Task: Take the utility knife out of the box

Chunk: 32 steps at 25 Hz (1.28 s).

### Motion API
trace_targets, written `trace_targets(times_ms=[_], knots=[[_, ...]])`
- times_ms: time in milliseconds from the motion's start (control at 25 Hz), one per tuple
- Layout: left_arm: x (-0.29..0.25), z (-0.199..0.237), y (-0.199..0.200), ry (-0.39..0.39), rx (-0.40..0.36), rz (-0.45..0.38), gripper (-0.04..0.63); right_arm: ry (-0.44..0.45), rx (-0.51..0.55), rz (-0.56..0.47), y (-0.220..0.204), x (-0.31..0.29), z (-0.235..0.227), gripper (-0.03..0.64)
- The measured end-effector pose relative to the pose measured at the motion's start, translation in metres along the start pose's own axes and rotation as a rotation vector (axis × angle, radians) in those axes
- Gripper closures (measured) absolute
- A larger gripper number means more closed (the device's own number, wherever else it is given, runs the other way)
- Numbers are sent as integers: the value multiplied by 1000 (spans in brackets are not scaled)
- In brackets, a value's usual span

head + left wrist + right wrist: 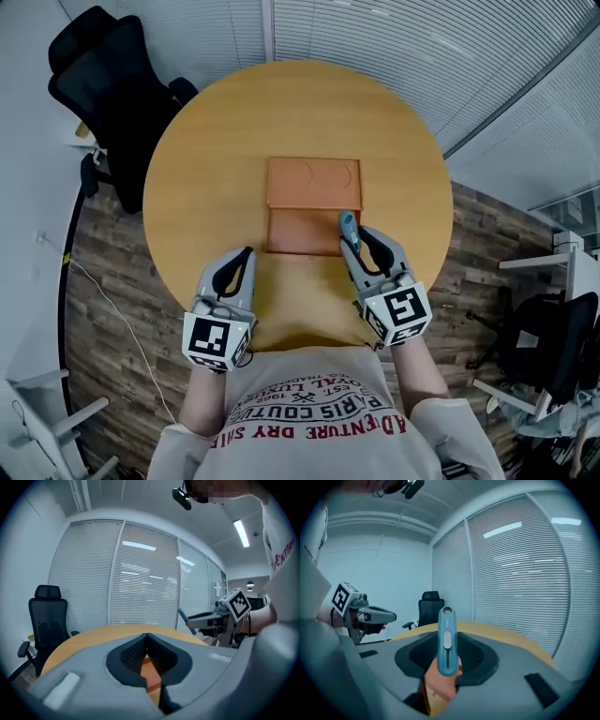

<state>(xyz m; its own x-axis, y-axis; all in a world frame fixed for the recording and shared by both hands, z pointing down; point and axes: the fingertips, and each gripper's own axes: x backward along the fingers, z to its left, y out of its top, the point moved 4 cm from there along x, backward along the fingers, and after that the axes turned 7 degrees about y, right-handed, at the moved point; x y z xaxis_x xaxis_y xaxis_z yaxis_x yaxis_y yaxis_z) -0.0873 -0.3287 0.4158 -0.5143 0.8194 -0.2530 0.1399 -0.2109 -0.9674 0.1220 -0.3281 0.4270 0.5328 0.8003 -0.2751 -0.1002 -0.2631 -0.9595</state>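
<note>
**Knife.** The knife [446, 641] is out of the box [300, 232] and in the right gripper [359, 242]. It hangs over the box's near right corner. The jaws are clamped on its near end, and most of the blue body sticks out beyond the tips, slider up.

**Left gripper.** The left gripper [246, 255] holds nothing. Its tips are together, and it is level with the right one and well apart from it.

**Handling (judged).**
- The knife looks light and stiff, with a smooth plastic shell.
- With the hold at one end, the long free part could swing or slip in the pads.
- A hold nearer the middle, clear of the slider, would be steadier.
- Whether the blade is out cannot be told, so the far tip is best treated as sharp.

**Edges and room.**
- The box lies open mid-table with its lid folded to the far side.
- The table [281, 112] is bare to the left, right and far side of the box, which leaves plenty of room to set the knife down.
- Both grippers are near the table's near edge, close to the person.
- A chair [112, 84] stands off the table at far left, out of the way.
</note>
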Motion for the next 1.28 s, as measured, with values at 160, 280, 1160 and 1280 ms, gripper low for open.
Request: trace_targets(times_ms=[160,280,1160,1280], knots=[[0,-12,4,-10,-8,-8,600,-91,-33,-100,5,31,-12,483],[-2,-11,3,-9,-1,-3,600,-119,-19,-130,6,38,-12,483],[-8,-9,-3,-28,32,14,601,-98,-20,-33,-9,22,-10,483],[-9,-11,-4,-31,33,21,601,-112,-27,-20,-12,24,-15,483]])
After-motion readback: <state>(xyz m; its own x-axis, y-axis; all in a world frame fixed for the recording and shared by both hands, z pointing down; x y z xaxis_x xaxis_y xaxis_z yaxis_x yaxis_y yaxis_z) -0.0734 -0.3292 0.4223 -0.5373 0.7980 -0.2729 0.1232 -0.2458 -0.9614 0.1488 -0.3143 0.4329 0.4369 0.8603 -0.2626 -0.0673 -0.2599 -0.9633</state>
